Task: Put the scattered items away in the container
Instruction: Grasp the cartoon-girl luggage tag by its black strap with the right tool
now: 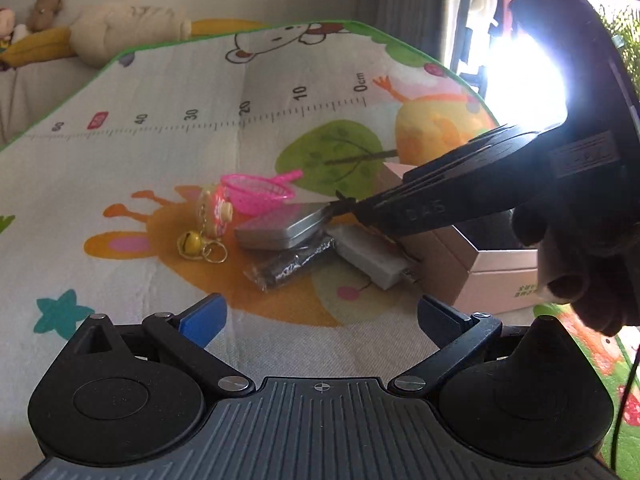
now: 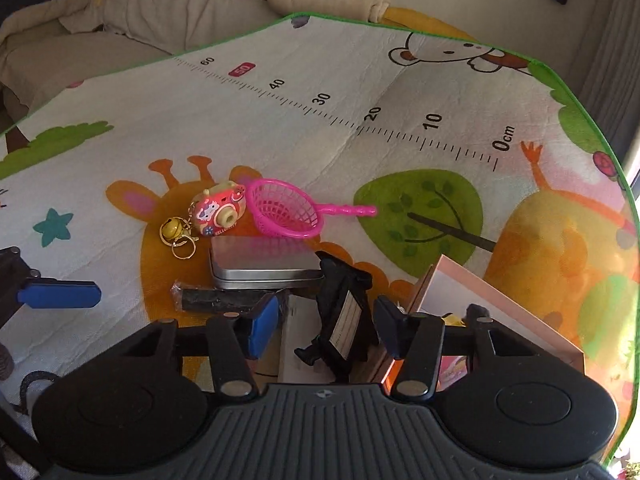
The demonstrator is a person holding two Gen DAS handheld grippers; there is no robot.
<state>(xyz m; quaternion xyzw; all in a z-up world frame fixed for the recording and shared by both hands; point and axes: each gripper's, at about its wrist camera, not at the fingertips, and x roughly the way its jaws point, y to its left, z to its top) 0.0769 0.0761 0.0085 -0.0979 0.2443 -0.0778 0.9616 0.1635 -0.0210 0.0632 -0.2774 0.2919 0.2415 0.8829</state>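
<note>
On the play mat lie a pink toy strainer (image 2: 286, 212), a toy camera keychain (image 2: 218, 212) with a gold bell, a silver tin (image 2: 264, 266), a black packet (image 2: 216, 300) and a white adapter (image 1: 372, 256). The open pink box (image 2: 496, 300) stands to their right. My right gripper (image 2: 326, 330) hovers by the box's near-left corner with a black labelled object (image 2: 346, 316) between its fingers. A gap shows beside the left pad, so the jaws stand partly open. My left gripper (image 1: 320, 320) is wide open and empty, short of the packet (image 1: 288, 266).
The mat (image 1: 120, 200) has a printed ruler and a green border. A sofa with stuffed toys (image 1: 120, 28) sits behind it. Bright window light glares at the right in the left wrist view. The right gripper's body (image 1: 460, 188) reaches across above the pink box (image 1: 500, 276).
</note>
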